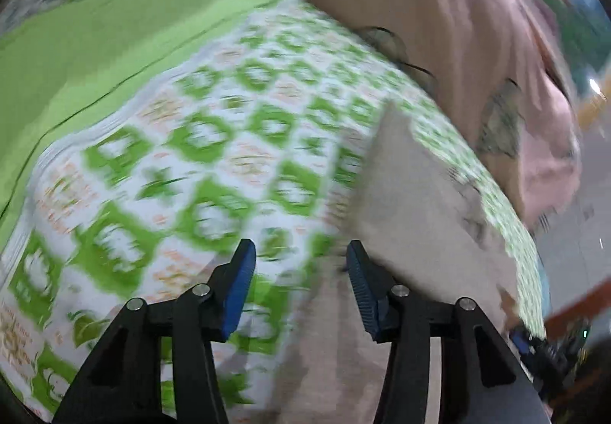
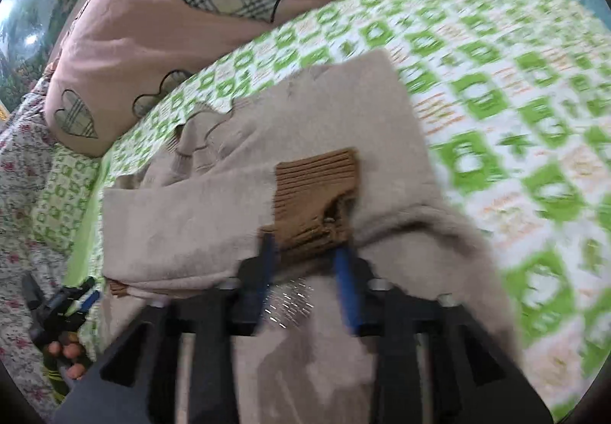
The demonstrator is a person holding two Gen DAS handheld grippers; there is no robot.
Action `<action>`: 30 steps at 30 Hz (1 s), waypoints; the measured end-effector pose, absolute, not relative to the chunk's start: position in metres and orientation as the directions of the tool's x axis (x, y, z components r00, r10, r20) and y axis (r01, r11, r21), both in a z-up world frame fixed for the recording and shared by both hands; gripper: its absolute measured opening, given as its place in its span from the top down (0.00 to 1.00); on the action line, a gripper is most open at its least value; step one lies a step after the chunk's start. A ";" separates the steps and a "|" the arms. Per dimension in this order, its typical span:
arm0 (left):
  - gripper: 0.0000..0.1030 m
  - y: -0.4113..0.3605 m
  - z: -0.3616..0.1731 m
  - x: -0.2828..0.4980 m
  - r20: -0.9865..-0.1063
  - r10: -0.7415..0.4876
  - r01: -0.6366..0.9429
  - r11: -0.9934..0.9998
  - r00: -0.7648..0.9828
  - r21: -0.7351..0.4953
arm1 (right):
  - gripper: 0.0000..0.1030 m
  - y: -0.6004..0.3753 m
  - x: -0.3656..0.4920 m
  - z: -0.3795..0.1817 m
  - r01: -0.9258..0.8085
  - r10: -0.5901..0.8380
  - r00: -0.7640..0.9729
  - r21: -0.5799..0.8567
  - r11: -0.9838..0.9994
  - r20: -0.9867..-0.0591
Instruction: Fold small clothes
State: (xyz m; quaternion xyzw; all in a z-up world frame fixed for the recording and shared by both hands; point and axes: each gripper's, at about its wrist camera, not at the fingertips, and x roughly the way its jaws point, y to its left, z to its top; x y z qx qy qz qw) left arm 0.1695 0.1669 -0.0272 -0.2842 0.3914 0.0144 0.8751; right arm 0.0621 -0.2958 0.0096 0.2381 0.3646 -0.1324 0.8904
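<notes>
- Item, one beige knit garment (image 2: pixel 244 172), small, with a brown ribbed cuff (image 2: pixel 317 191): we find it lying on the bed (image 2: pixel 515 111), on the green-and-white patterned cover, near the edge where the pink heart-print pillow (image 2: pixel 214 15) rests.
- Condition of fold: we judge it partly done. A sleeve is laid across the body, its cuff lying on top near the middle; the far edge of the garment lies straight and flat. A second brown cuff peeps out at the near left edge.
- Remaining: the nearest part of the garment is bunched and rumpled under the right claw (image 2: pixel 305 252), so we reckon a smoothing and at least one further fold of the body are still to do. Whether other clothes wait in turn, we cannot tell; none shows.
- Right claw: jaws apart, one to each side of the near edge of the brown cuff. The picture is blurred there, and we see no pinch in the fabric; we read it as released, not clamped.
- Left claw (image 1: pixel 301 260): jaws apart, nothing between them, poised over the bed cover just beside a flat corner of the beige garment (image 1: pixel 416 202), whose edge touches or runs behind the right-hand jaw.
- Also noted: a person's fingers (image 2: pixel 65 355) on the other tool's handle at the lower left of the right view; a floral cloth (image 2: pixel 19 172) beyond the bed's edge.
</notes>
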 end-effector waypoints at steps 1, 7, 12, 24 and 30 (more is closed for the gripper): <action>0.45 0.163 -0.025 0.173 -0.694 -0.211 -0.226 0.847 0.689 -0.481 | 0.42 -0.295 0.054 0.015 0.410 -0.079 0.717 0.327 0.852 -0.693; 0.35 0.144 -0.025 0.258 -0.759 -0.263 -0.116 0.907 0.596 -0.405 | 0.41 -0.287 0.046 0.033 0.356 -0.059 0.770 0.352 0.865 -0.635; 0.87 0.139 -0.043 0.306 -0.756 -0.387 -0.054 0.873 0.527 -0.485 | 0.39 -0.276 0.063 0.024 0.325 -0.008 0.752 0.360 0.874 -0.659; 0.84 0.169 -0.042 0.292 -0.744 -0.280 -0.170 0.868 0.607 -0.466 | 0.37 -0.275 0.091 0.004 0.335 0.024 0.684 0.343 0.878 -0.729; 0.77 0.156 -0.012 0.220 -0.729 -0.275 -0.117 0.892 0.627 -0.436 | 0.37 -0.274 0.046 0.034 0.296 0.017 0.738 0.347 0.890 -0.675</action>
